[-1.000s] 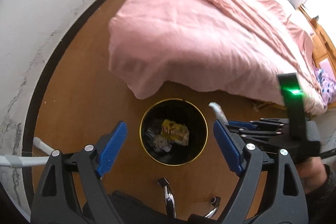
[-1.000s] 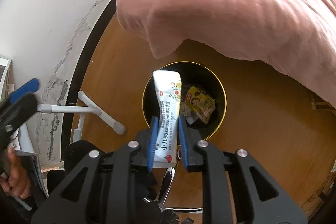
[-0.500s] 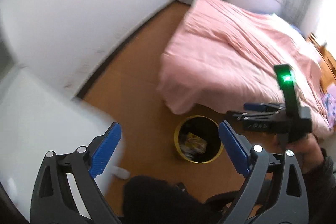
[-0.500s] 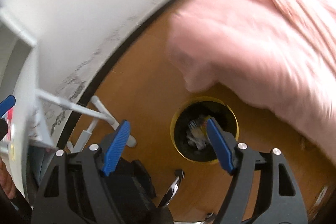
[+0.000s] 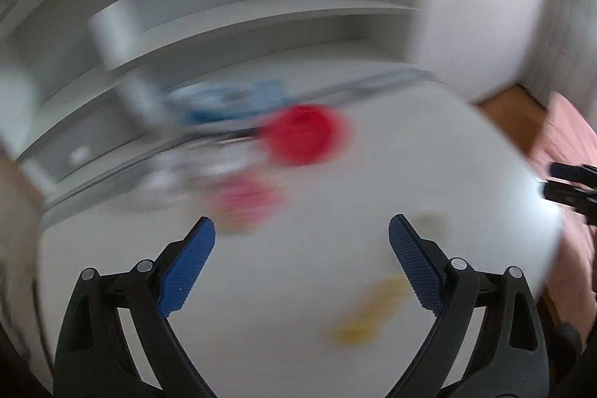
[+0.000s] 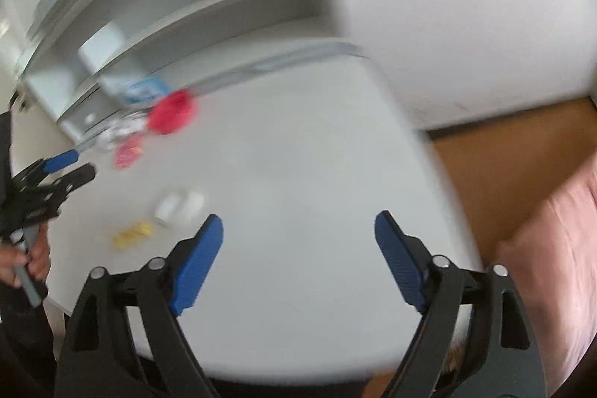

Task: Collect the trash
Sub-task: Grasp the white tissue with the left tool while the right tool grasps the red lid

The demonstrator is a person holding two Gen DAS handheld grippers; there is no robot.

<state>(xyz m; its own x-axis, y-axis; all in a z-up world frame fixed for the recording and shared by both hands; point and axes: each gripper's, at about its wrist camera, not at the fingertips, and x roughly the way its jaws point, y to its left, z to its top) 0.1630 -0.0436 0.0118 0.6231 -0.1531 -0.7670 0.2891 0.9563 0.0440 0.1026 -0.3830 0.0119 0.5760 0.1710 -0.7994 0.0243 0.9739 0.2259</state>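
Both views are blurred by motion. On the white desk lie a yellow wrapper, a white crumpled piece, a pink wrapper and a red round thing. My right gripper hangs over the bare middle of the desk, jaws opening, nothing between them. My left gripper stands open and empty above the desk, with the pink wrapper just beyond its left finger, the yellow wrapper near its right finger and the red thing farther off. The bin is out of view.
White shelves rise behind the desk, with a blue packet at their foot. To the right are the wooden floor and the pink bed. A hand holds the left gripper at the desk's left.
The right gripper let the white sachet go over the bin and opened wide. Both grippers then swung up and away from the bin and bed to the white desk.
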